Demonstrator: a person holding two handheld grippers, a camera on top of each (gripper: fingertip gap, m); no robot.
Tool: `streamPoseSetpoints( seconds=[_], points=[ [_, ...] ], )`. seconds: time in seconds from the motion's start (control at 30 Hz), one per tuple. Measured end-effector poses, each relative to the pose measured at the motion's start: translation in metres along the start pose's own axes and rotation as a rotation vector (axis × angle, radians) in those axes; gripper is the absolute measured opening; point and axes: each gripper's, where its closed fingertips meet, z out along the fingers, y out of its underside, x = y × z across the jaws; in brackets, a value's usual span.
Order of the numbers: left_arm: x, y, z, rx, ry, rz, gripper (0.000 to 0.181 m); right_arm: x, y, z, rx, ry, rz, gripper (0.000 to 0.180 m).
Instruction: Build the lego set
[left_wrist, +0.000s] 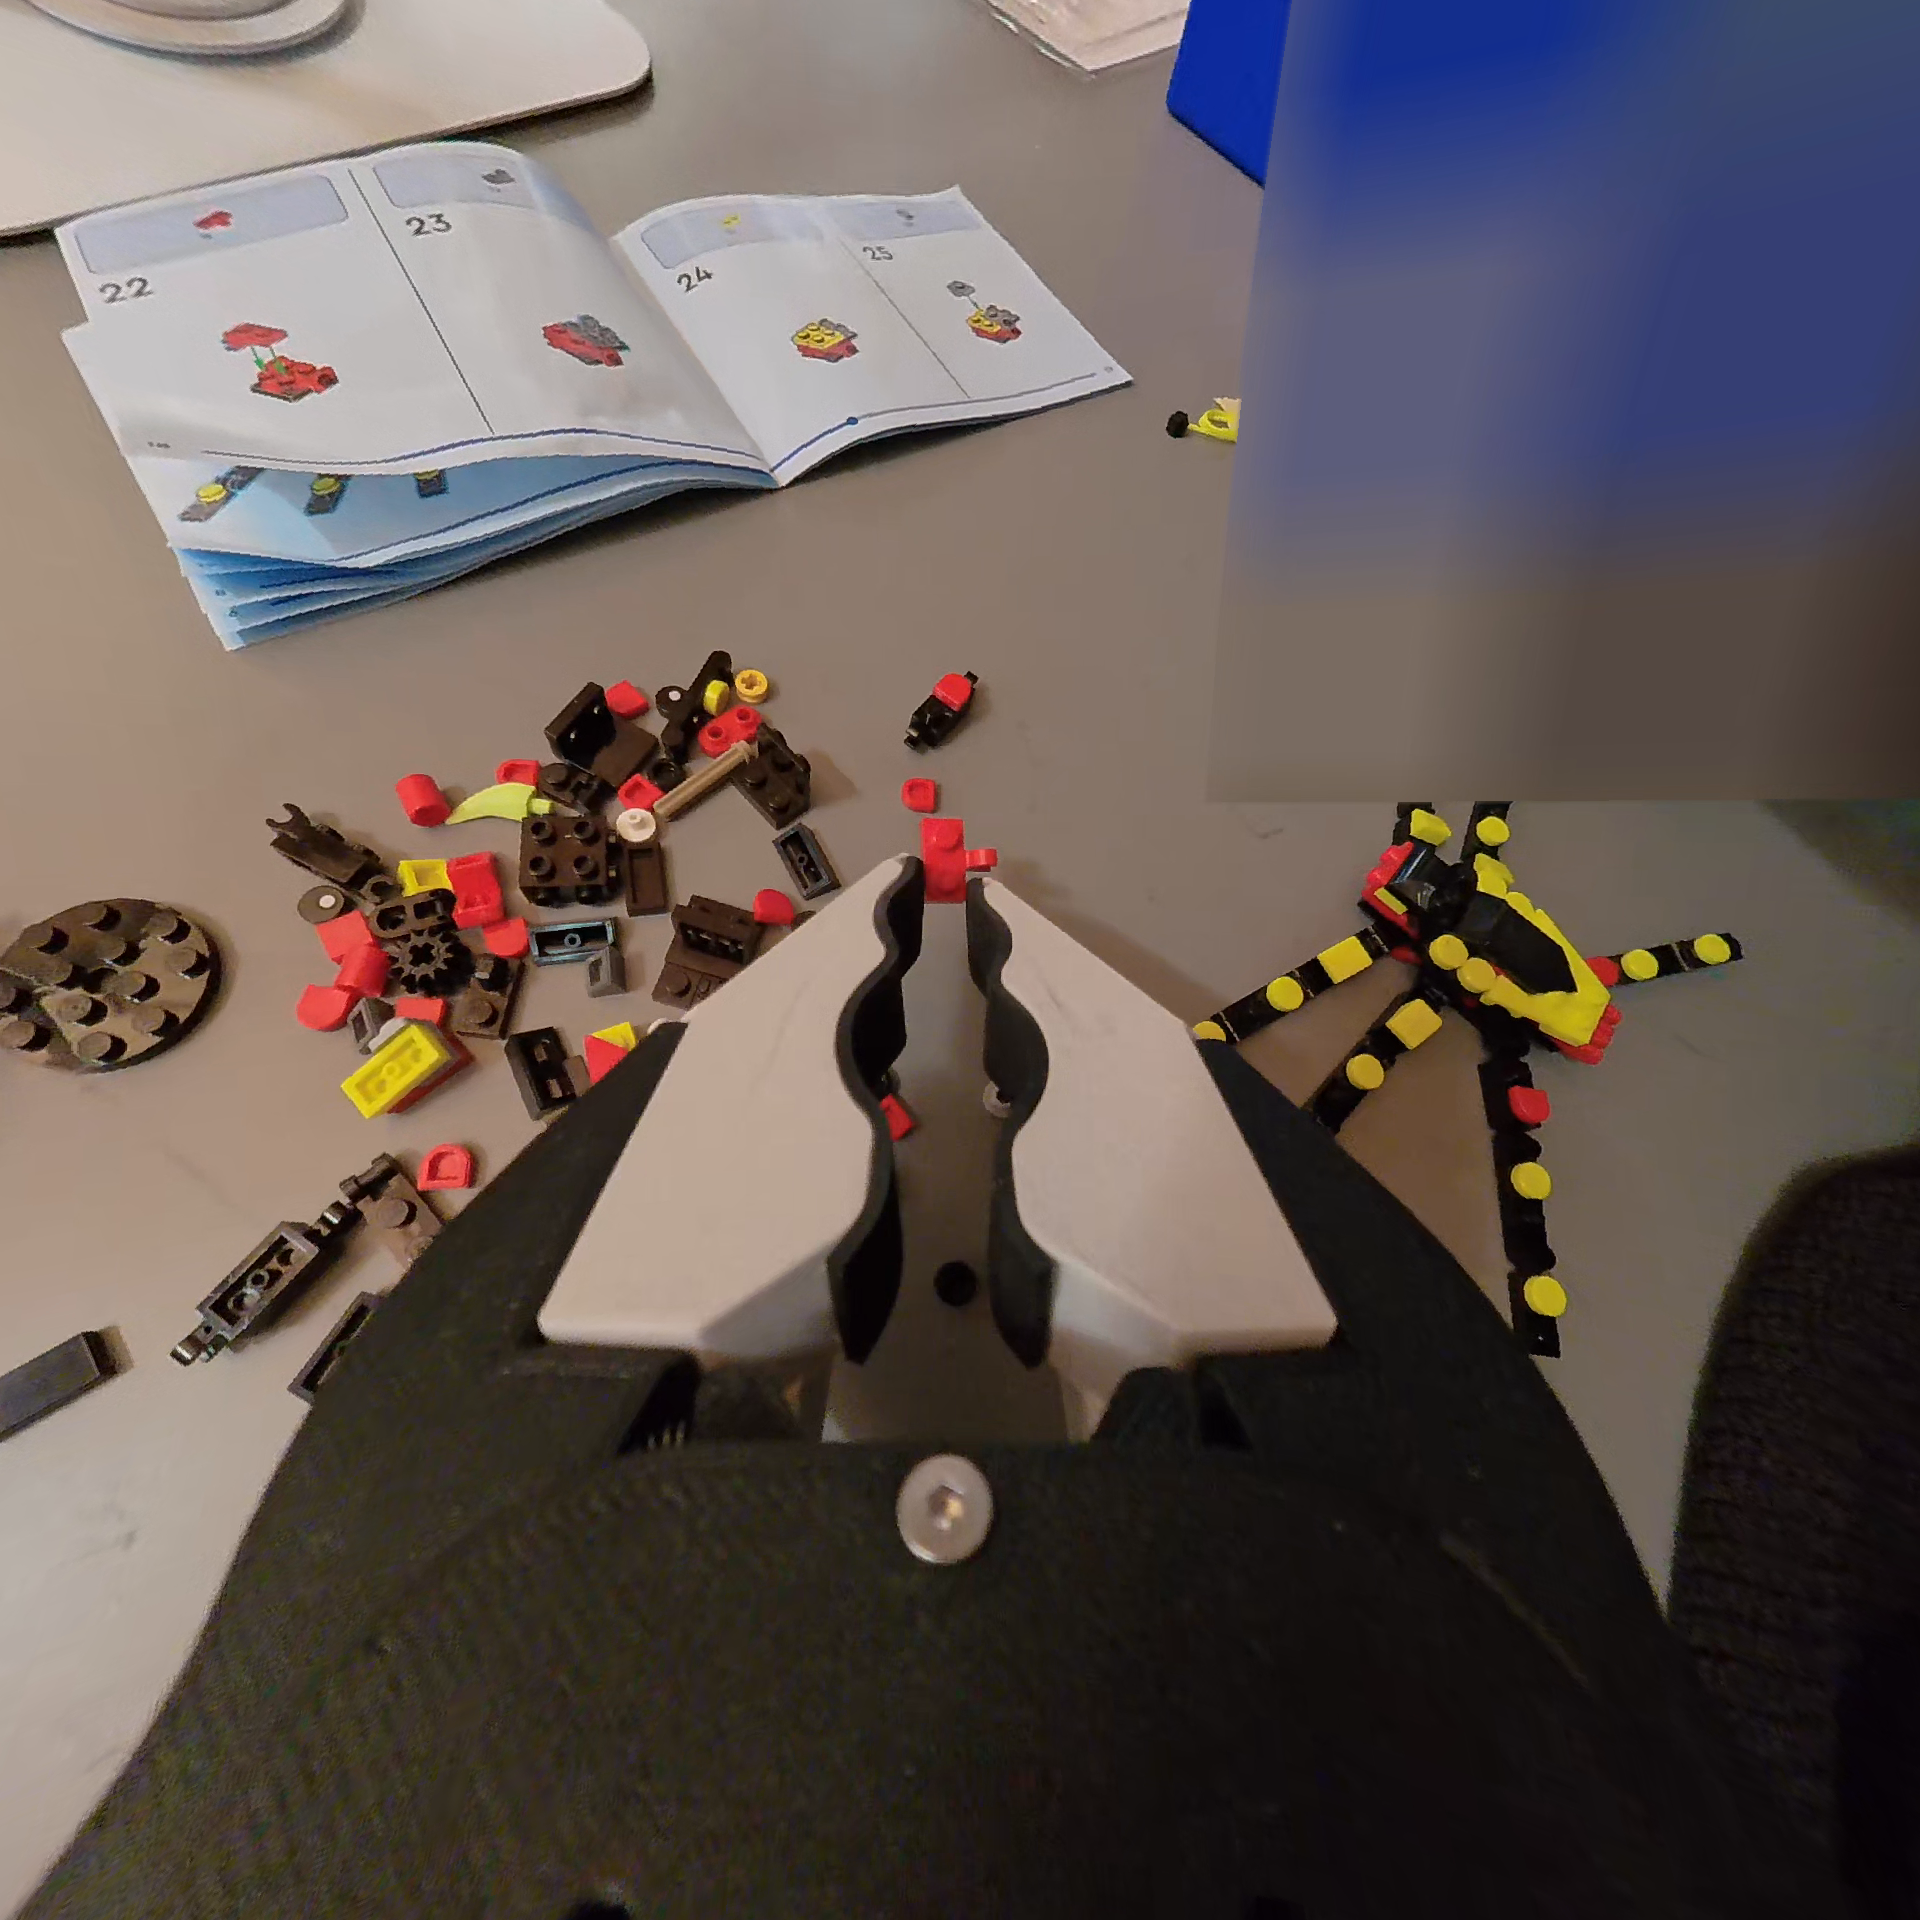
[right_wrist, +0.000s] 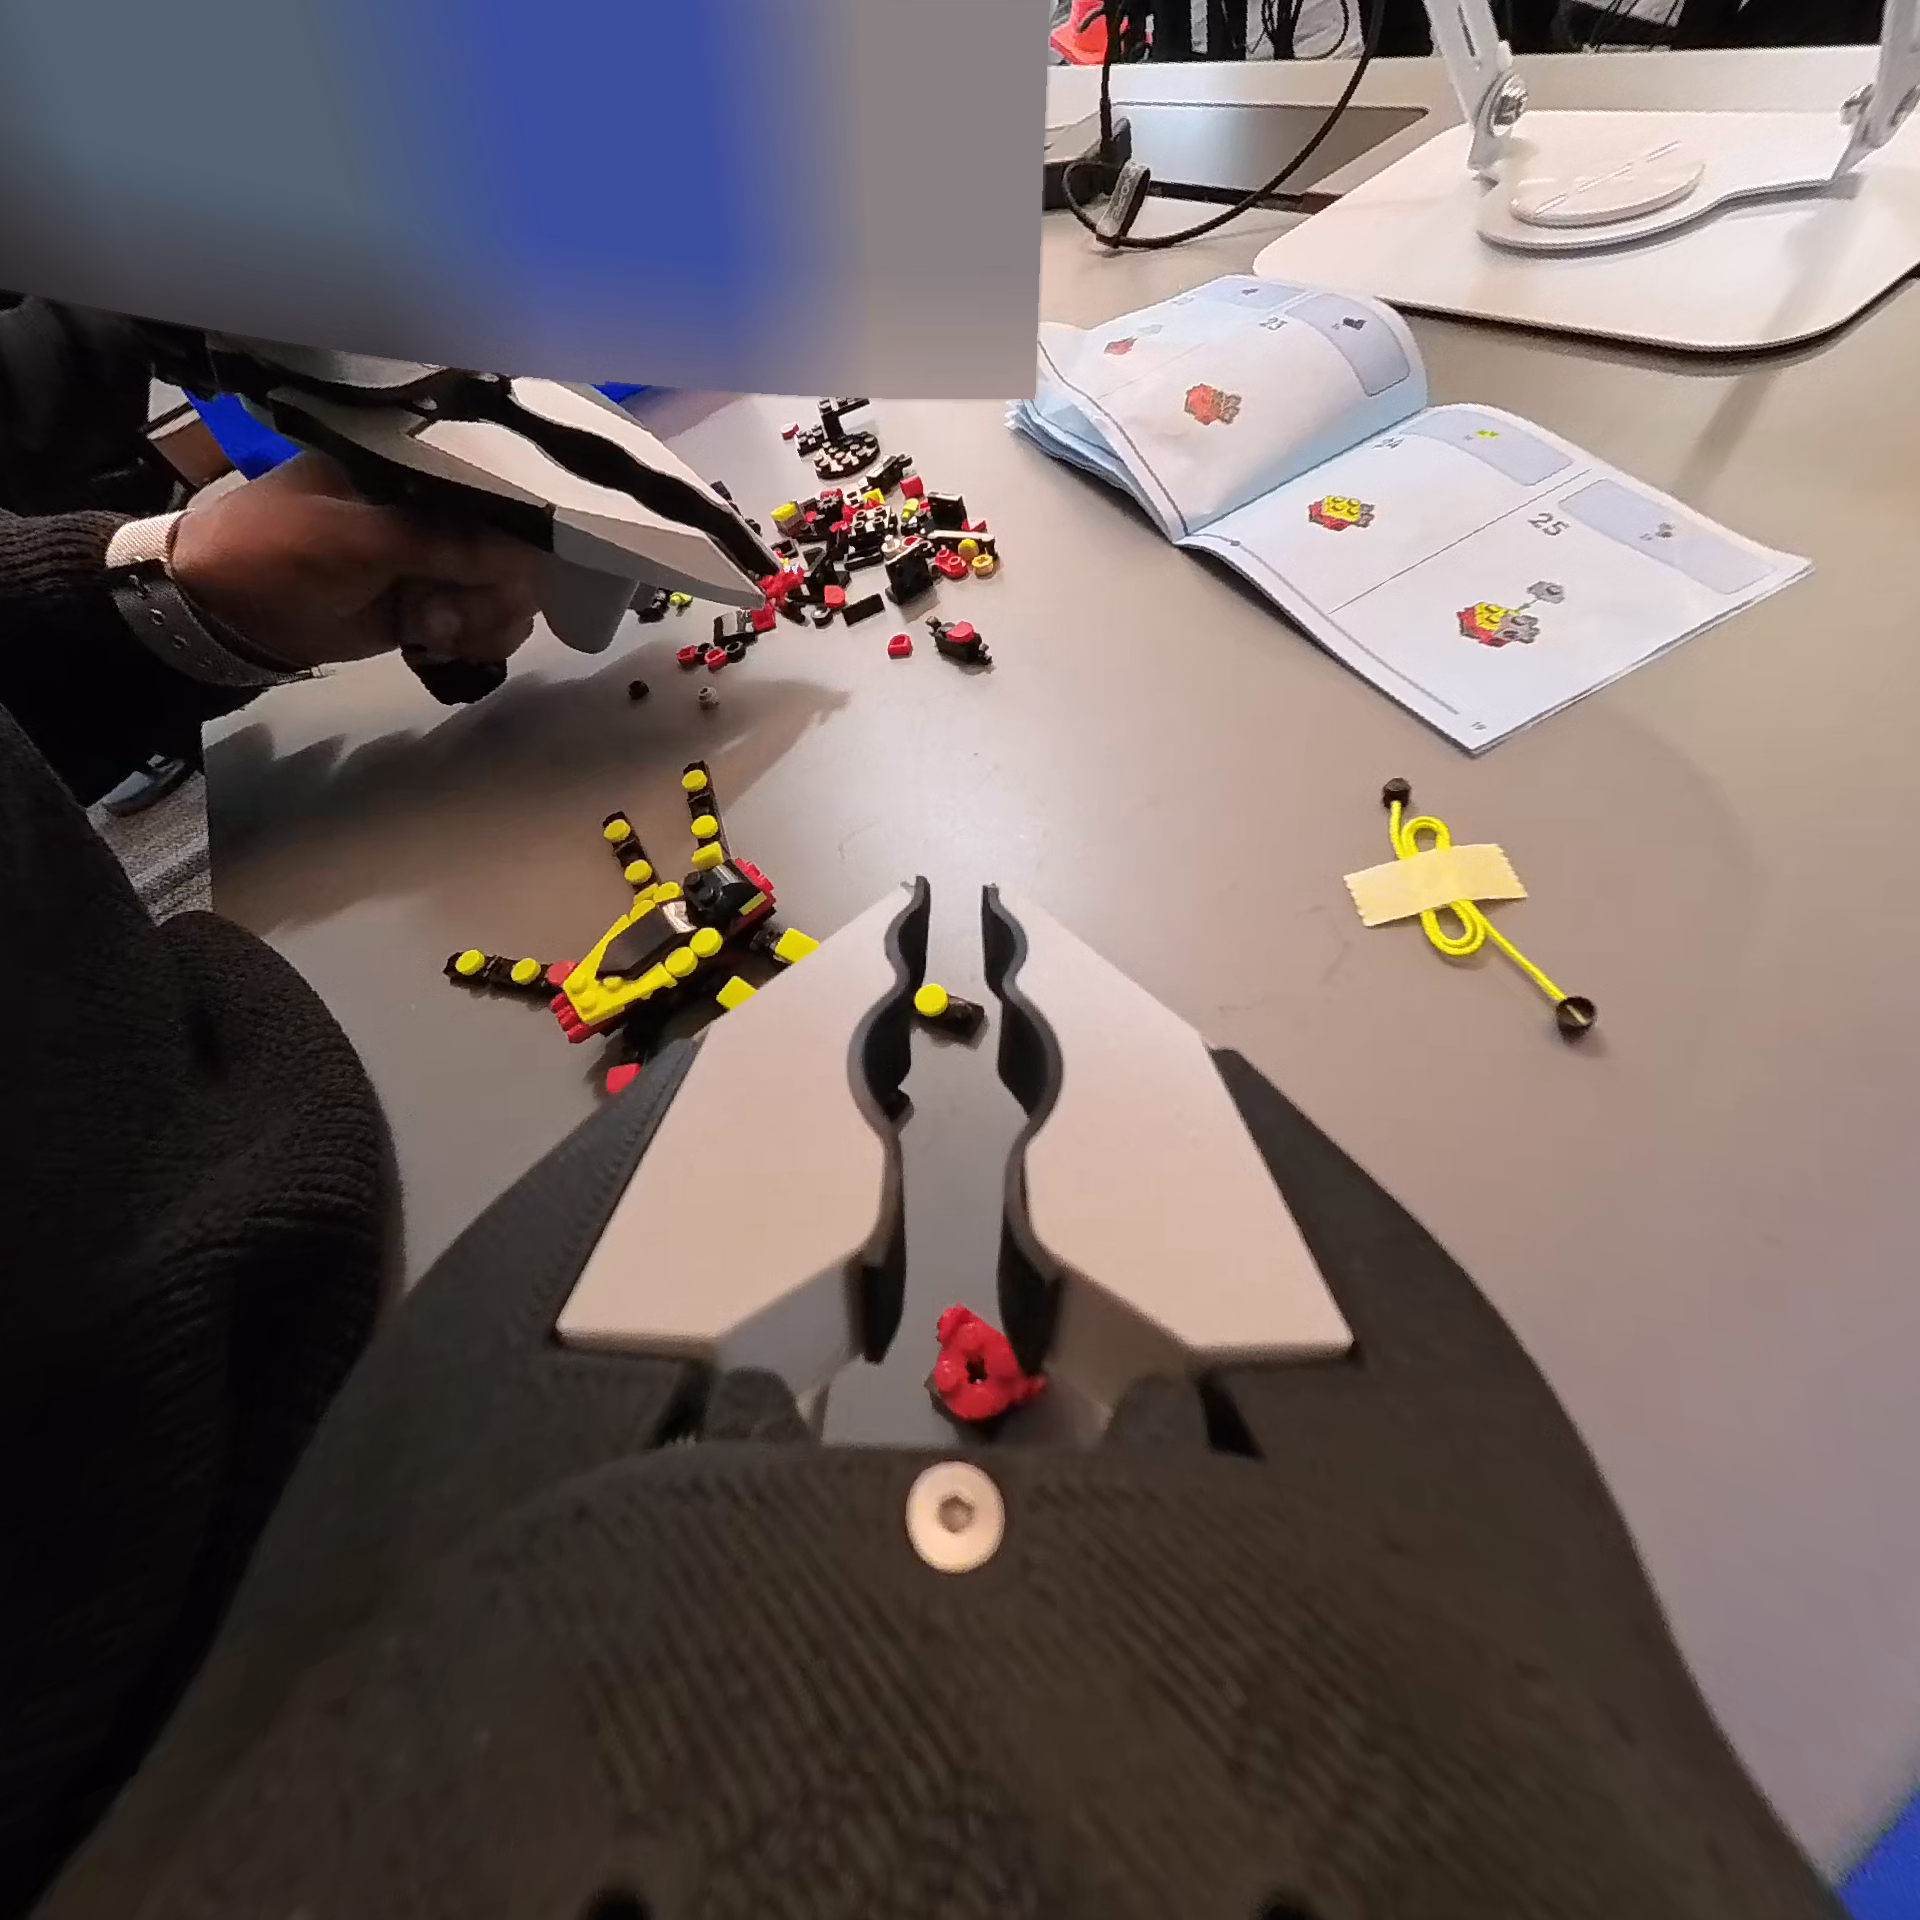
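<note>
Left gripper (left_wrist: 943, 883): tips nearly closed, pinching a small red brick (left_wrist: 951, 854) at the edge of the loose pile (left_wrist: 561, 883).
Right gripper (right_wrist: 951, 902): narrow gap at the tips, nothing between them; a red piece (right_wrist: 975, 1374) lies deep at the finger bases.
Built model (right_wrist: 665, 951): black-and-yellow, on the grey table (right_wrist: 1143, 790), left of the right gripper.
Booklet (left_wrist: 582, 353): open beyond the pile.

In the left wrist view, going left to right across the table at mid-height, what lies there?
Round black studded plate → pile of loose red, black and yellow pieces → small red piece pinched at the tip of the left gripper → yellow-and-black spider-like model.
</note>
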Motion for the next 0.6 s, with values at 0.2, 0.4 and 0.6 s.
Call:
streamPoseSetpoints(
  seconds=[0.2, 0.4, 0.6],
  points=[
    [-0.0003, 0.0014, 0.0005, -0.003, 0.007, -0.008, 0.006, 0.0007, 0.0009, 0.0004, -0.003, 0.0, 0.006, 0.008],
    [0.0017, 0.0025, 0.0017, -0.009, 0.011, 0.002, 0.006, 0.0005, 0.0011, 0.0002, -0.004, -0.001, 0.006, 0.008],
    [0.0026, 0.0036, 0.0024, -0.015, 0.011, 0.01, 0.006, 0.0, 0.0007, -0.0002, -0.002, -0.003, 0.005, 0.008]
  ],
)
